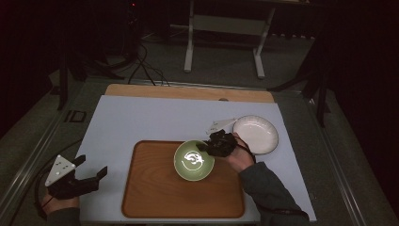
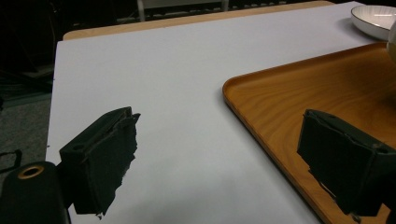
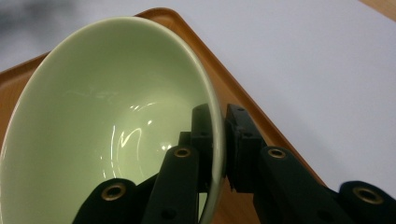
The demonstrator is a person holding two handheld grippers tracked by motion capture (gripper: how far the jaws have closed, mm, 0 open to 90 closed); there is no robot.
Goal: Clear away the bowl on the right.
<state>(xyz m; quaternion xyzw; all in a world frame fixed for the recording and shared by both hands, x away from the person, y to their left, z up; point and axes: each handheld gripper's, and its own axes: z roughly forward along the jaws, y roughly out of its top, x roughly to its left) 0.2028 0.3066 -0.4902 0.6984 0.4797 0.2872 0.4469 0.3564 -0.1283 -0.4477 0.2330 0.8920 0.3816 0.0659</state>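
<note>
Item: green bowl point(image 1: 194, 160). It is sitting over the far right part of the wooden tray point(image 1: 155, 197), its glazed inside catching bright reflections in the high view. In the right gripper view the bowl point(image 3: 107, 126) is appearing tipped, with its rim running between the two black jaws.

Item: right gripper point(image 1: 207, 146). It is pinching the right rim of the green bowl, one jaw inside the wall and one outside, as the right gripper view point(image 3: 219, 135) is showing. The person's right hand point(image 1: 240, 157) is holding it from the near right, a dark sleeve trailing off toward the near edge.

Item: left gripper point(image 1: 91, 169). It is hovering at the near left, beside the left edge of the tray, its jaws spread wide with nothing between them; the left gripper view point(image 2: 217, 158) is showing white surface and tray edge in the gap. The left hand point(image 1: 56, 203) is gripping it from below.

Item: white plate point(image 1: 255, 134). It is lying on the white table cover point(image 1: 141, 117) just right of the tray's far right corner, near the right hand.

Item: wooden tabletop point(image 1: 188, 92), showing as a strip along the far edge of the cover.
</note>
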